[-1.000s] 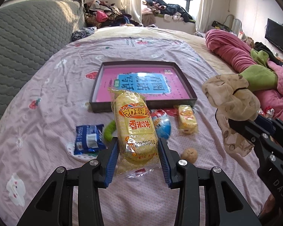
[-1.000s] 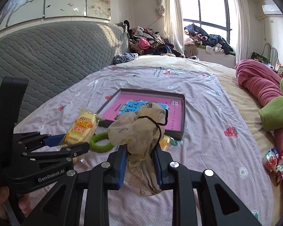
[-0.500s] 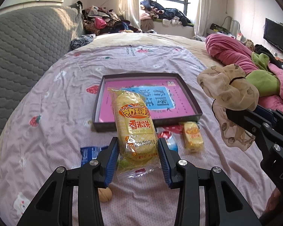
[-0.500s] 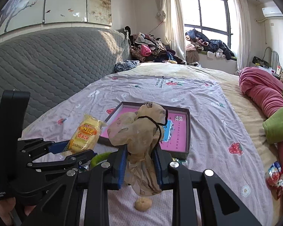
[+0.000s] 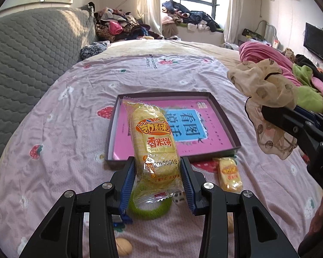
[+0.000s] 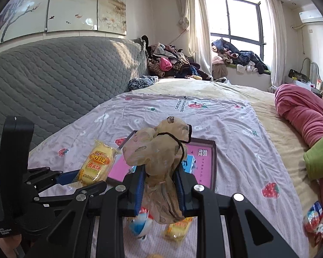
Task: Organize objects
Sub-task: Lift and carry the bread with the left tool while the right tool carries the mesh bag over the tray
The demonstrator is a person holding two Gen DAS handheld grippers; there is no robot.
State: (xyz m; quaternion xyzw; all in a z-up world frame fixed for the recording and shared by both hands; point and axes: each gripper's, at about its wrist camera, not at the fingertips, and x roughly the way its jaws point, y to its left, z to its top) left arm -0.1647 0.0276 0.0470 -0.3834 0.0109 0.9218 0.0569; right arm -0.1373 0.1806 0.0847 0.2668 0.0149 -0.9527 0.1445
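My left gripper (image 5: 158,172) is shut on a yellow rice-cracker packet (image 5: 154,139) and holds it above the bed, just in front of the dark box lid (image 5: 224,116) with a pink book inside. My right gripper (image 6: 160,185) is shut on a beige spotted hair scrunchie (image 6: 159,148), also held up in front of the box lid (image 6: 214,163). The scrunchie (image 5: 262,86) shows at the right of the left wrist view. The packet (image 6: 97,164) shows at the left of the right wrist view.
On the bed sheet (image 5: 53,150) below lie a green hair ring (image 5: 149,210), a small yellow snack packet (image 5: 228,174), a die (image 5: 178,197), walnuts (image 5: 123,246) and a blue-white packet (image 6: 138,225). A grey headboard (image 5: 21,53) is left, pink bedding (image 6: 301,116) right.
Both grippers have moved forward toward the box lid, still holding the packet and the scrunchie. The loose items on the sheet now lie under and behind the fingers.
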